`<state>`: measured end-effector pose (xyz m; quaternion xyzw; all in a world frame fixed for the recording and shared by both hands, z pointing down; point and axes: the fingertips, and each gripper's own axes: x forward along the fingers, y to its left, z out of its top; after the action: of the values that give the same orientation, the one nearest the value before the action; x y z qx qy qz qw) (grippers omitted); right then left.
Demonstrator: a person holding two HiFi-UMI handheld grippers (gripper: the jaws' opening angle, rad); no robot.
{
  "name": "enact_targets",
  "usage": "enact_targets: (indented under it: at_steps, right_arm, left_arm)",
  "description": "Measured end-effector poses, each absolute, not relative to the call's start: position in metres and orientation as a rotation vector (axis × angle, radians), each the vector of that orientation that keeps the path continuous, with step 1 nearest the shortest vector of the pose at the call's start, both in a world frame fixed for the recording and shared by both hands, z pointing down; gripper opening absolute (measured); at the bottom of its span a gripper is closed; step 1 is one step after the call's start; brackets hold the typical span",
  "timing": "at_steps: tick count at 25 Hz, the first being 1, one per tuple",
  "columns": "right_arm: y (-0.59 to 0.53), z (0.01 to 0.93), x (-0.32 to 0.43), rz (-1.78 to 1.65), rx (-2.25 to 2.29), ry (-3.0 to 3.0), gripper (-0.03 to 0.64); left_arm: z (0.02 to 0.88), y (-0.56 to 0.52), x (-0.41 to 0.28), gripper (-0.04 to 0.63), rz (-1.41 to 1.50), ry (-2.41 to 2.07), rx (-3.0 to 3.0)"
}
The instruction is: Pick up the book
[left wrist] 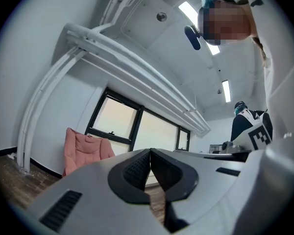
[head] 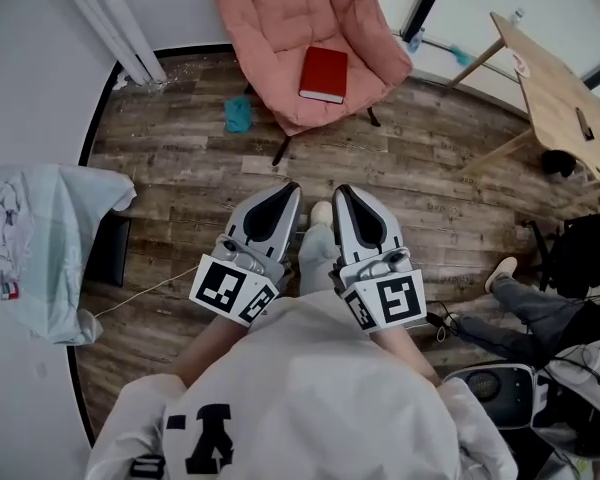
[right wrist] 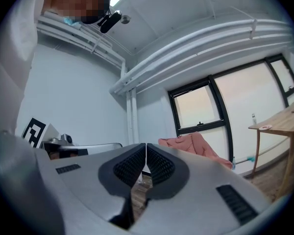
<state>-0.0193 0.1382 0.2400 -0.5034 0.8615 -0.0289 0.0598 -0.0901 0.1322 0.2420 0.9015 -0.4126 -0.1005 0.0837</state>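
- The book, red and closed, lies flat on the seat of the pink chair at the far side of the room. Nothing rests on it.
- It is well apart from both claws, which point level toward the chair from the near side, close to the person's body.
- The left gripper has its jaws pressed together with nothing between them. The right gripper is the same, closed and empty.
- The step in hand looks like the approach. To do it well, carry one claw across the bare floor to the chair, spread its jaws before arriving, and come in low along the seat at the book's near edge.
- The soft cushion may give under pressure, so clamp across the book's thickness rather than pushing down on the cover.
- A teal cloth lies on the floor left of the chair's legs, clear of the path.
- The only container-like thing is a pale bag at the left. Its contents are crumpled and I cannot tell what they are.
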Motion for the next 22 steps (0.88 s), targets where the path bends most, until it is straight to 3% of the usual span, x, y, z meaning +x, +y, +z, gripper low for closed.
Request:
enact_targets:
  at_steps: [22]
  right_arm:
    - [-0.201,0.22,0.065,-0.116,-1.47,2.645,0.028]
  left_arm:
    - [0.218,-0.207,-0.001,0.005,-0.33,-1.28,2.688]
